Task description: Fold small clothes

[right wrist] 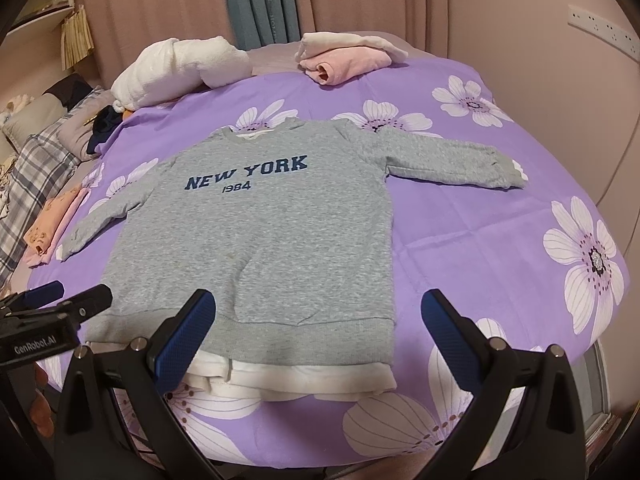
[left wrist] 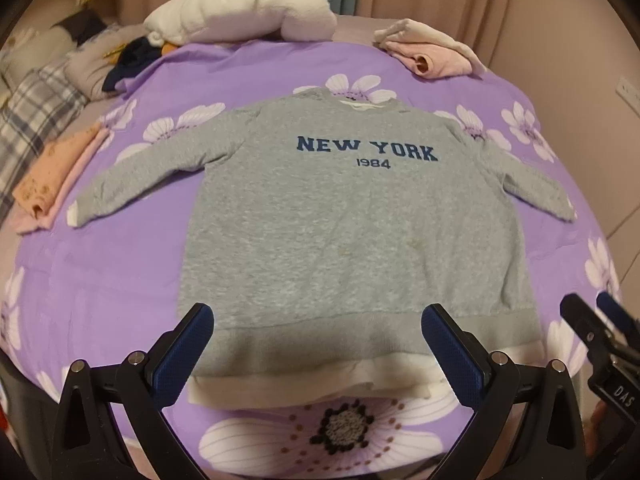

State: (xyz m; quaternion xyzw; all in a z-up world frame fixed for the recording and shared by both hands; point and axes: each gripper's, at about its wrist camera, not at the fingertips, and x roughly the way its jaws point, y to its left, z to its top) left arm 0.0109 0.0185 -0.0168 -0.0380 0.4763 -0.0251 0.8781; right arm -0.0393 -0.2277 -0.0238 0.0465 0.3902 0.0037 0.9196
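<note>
A small grey sweatshirt (left wrist: 352, 216) with "NEW YORK 1984" in blue lies flat, face up, on a purple flowered sheet (left wrist: 120, 264), both sleeves spread out and a white hem nearest me. It also shows in the right wrist view (right wrist: 264, 236). My left gripper (left wrist: 318, 340) is open and empty, hovering over the hem. My right gripper (right wrist: 318, 328) is open and empty, over the hem's right part. Each gripper shows at the edge of the other's view: the right gripper (left wrist: 592, 320) and the left gripper (right wrist: 68, 294).
Folded pink clothes (left wrist: 52, 184) lie at the left of the sheet. A folded pink and cream pile (right wrist: 344, 58) sits at the far edge, next to a white bundle (left wrist: 244, 8). Plaid bedding (left wrist: 36, 120) is at far left. Curtains (right wrist: 264, 4) hang behind.
</note>
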